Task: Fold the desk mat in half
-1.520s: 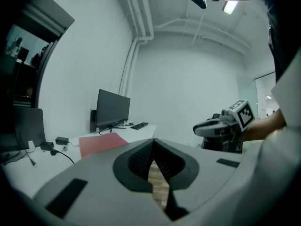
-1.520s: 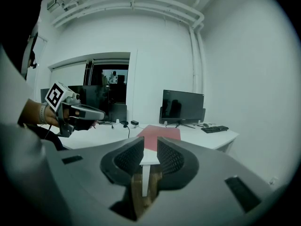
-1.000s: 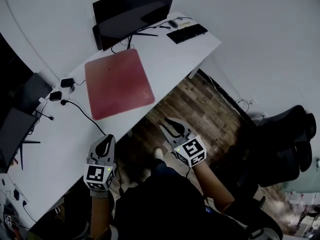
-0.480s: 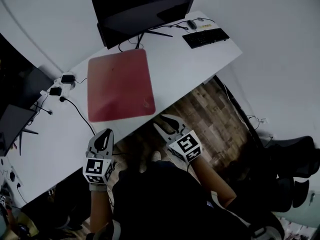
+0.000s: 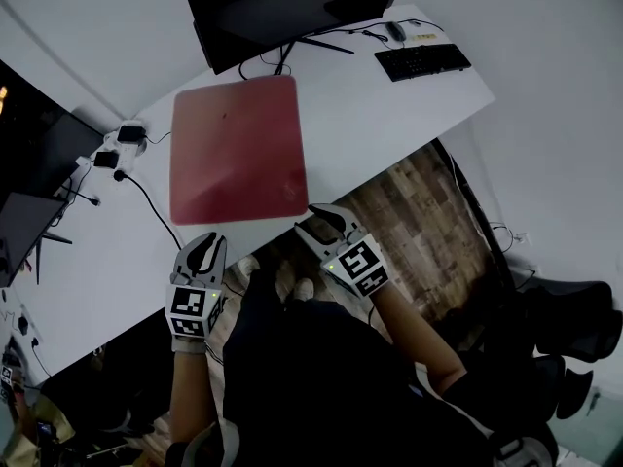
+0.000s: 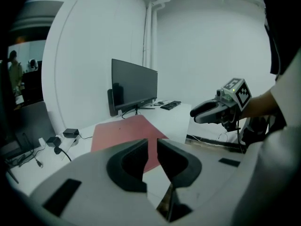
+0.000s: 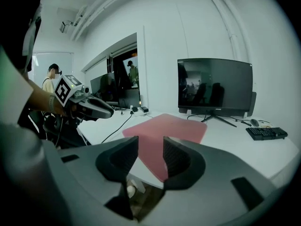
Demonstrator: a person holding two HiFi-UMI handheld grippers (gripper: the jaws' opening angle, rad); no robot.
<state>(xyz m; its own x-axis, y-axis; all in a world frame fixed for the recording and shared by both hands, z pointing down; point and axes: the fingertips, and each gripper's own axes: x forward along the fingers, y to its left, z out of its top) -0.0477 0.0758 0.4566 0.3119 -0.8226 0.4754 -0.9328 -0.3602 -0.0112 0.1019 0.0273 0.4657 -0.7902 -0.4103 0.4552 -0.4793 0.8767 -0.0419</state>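
A red desk mat [image 5: 237, 149] lies flat and unfolded on the white desk [image 5: 389, 115], its near edge close to the desk's front edge. Both grippers hover in front of the desk, short of the mat and touching nothing. My left gripper [image 5: 202, 251] is below the mat's near left corner, and its jaws are opening with only a narrow gap and nothing between them. My right gripper [image 5: 326, 222] is just off the mat's near right corner, its jaws opening wider, also empty. The mat [image 6: 124, 131] lies beyond the left gripper's jaws, and the mat [image 7: 164, 128] lies beyond the right gripper's jaws.
A black monitor [image 5: 292, 8] stands behind the mat, with a keyboard [image 5: 421, 61] and mouse [image 5: 394, 30] at the far right. Power adapters and a cable [image 5: 117, 144] lie left of the mat. Wooden floor [image 5: 428, 202] and dark chairs [image 5: 574, 319] are to the right.
Both grippers have come closer to the desk's front edge and the mat's near corners. Their jaws have parted, the right more than the left. The mat lies as before.
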